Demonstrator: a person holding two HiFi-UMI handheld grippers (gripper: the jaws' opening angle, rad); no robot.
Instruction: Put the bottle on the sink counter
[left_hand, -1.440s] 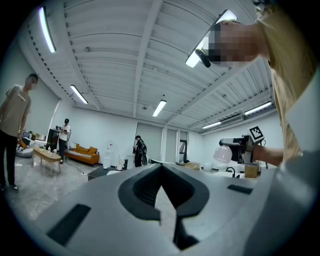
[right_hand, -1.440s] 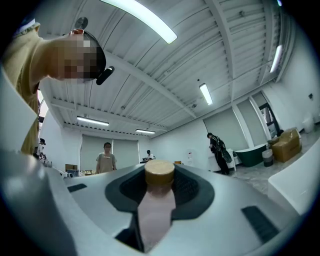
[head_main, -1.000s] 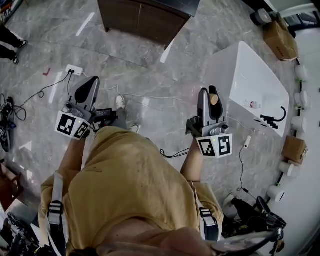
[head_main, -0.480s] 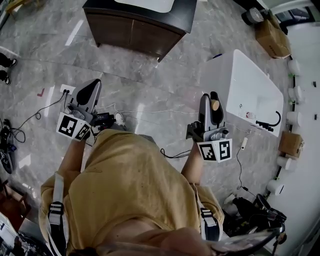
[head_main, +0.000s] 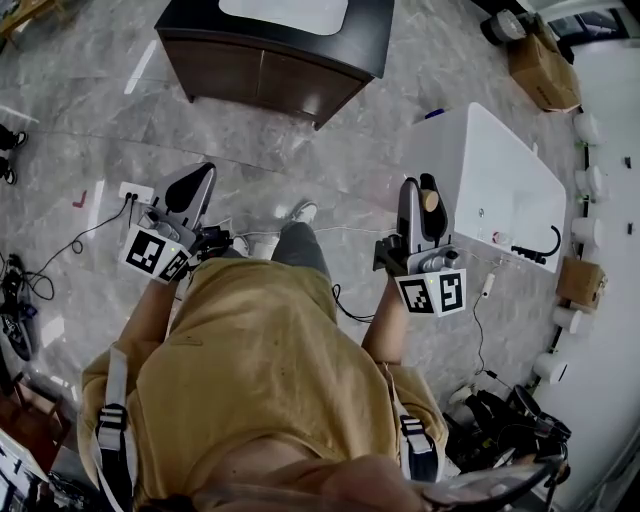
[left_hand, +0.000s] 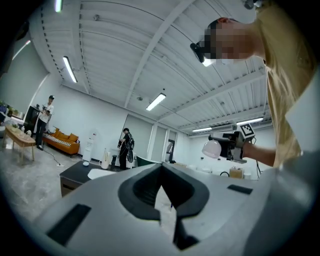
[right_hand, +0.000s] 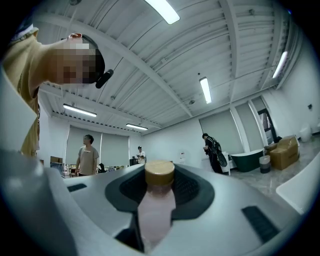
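One tan-capped bottle sits clamped in the right claw; the left claw is closed, jaws together.

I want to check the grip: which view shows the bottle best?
The right gripper view: the bottle fills the middle, its pale body clamped between the jaws, its tan cap clear. The head view shows only the cap end from above. The left gripper view shows it small and far off.
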